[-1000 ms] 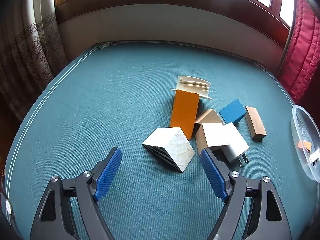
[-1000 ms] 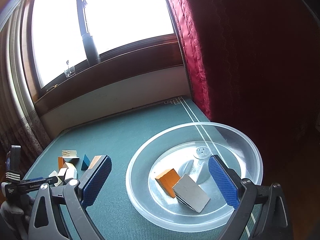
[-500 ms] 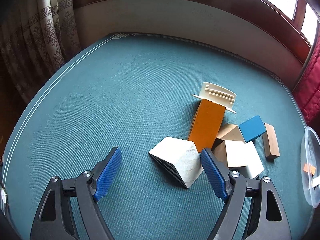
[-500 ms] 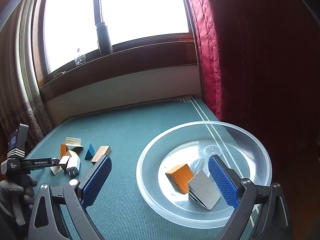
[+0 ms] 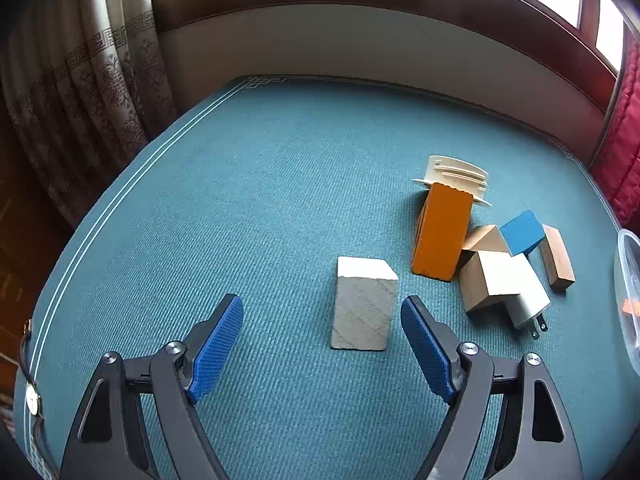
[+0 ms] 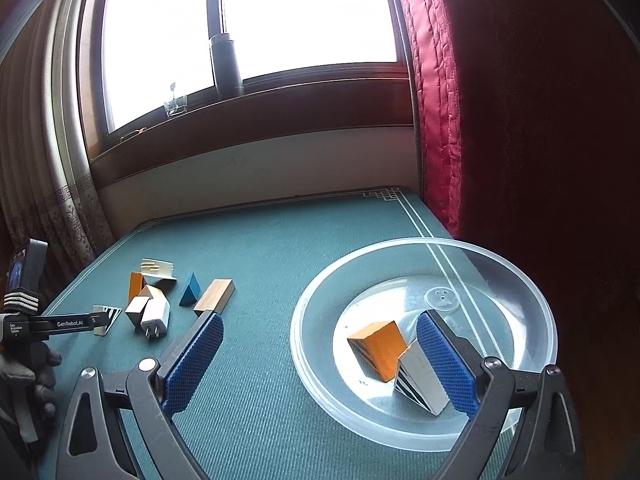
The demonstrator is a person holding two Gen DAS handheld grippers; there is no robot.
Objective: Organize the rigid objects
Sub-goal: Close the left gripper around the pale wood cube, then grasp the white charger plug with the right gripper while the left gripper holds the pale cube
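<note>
My left gripper (image 5: 322, 312) is open above the teal cloth. A white-grey wedge block (image 5: 364, 304) lies just ahead between its fingers, nearer the right finger, untouched. To its right sits a pile: orange block (image 5: 442, 232), cream plastic part (image 5: 454, 174), tan blocks (image 5: 490, 284), blue block (image 5: 522, 232), brown block (image 5: 558, 258), white charger plug (image 5: 528, 300). My right gripper (image 6: 320, 320) is open and empty at the near left edge of a clear bowl (image 6: 536, 300). An orange wedge (image 6: 380, 346) and a grey wedge (image 6: 420, 380) lie in the bowl.
In the right wrist view, a gloved hand (image 6: 24, 372) holds the left gripper (image 6: 80, 322) at the far left by the pile. A wall and wooden sill bound the table's far side. A red curtain (image 6: 440, 100) hangs right, a patterned curtain (image 5: 80, 100) left.
The left gripper has swung over so the white-grey wedge now lies between its fingers, and the pile sits further right in its view. The right gripper rolled slightly over the bowl.
</note>
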